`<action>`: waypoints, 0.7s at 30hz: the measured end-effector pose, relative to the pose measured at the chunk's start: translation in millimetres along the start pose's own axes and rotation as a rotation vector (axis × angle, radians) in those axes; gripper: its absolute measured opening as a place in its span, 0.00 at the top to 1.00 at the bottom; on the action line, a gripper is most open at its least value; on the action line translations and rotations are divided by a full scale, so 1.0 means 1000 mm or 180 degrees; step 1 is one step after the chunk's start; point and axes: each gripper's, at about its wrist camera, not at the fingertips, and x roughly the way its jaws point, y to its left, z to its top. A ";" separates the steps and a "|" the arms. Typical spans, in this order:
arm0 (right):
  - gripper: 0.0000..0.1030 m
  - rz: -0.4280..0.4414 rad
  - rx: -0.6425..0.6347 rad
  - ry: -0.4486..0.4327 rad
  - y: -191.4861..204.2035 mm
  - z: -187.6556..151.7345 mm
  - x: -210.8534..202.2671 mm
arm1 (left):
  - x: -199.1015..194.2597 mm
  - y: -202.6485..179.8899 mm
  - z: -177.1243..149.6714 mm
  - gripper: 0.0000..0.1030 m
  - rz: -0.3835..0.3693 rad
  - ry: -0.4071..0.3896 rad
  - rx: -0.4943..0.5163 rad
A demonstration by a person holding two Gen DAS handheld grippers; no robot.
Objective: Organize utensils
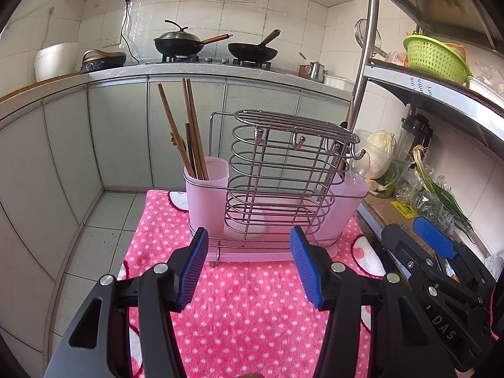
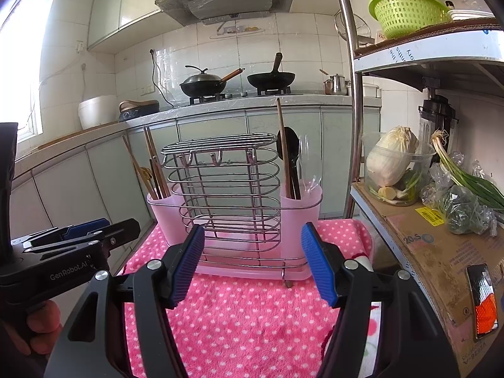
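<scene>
A wire utensil rack (image 1: 283, 170) (image 2: 226, 189) with two pink cups stands on a pink polka-dot towel (image 1: 245, 308) (image 2: 245, 315). The left cup (image 1: 206, 186) (image 2: 163, 211) holds several wooden chopsticks (image 1: 189, 132) (image 2: 151, 163). The right cup (image 2: 300, 211) (image 1: 349, 201) holds a black spoon (image 2: 288, 148), a wooden stick (image 2: 282, 138) and a clear plastic utensil. My left gripper (image 1: 249, 263) is open and empty, just in front of the rack. My right gripper (image 2: 252, 261) is open and empty too, also in front of the rack.
A metal shelf on the right holds a cabbage in a clear tub (image 2: 393, 160), scallions (image 2: 466, 179), a cardboard sheet (image 2: 441, 252) and a green basket (image 2: 406, 12). The kitchen counter behind carries two woks (image 2: 271, 78) and a kettle (image 2: 337, 83).
</scene>
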 end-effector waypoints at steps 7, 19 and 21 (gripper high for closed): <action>0.37 0.0004 -0.0005 -0.0004 0.001 -0.001 0.000 | 0.001 -0.001 0.000 0.48 -0.0006 0.0001 0.0002; 0.37 -0.0001 -0.0015 -0.0002 0.002 -0.001 0.000 | 0.001 -0.001 -0.001 0.48 -0.0009 0.0000 0.0006; 0.37 0.0002 -0.0018 -0.0007 0.003 -0.001 -0.001 | 0.001 -0.001 -0.001 0.48 -0.0015 0.0001 0.0005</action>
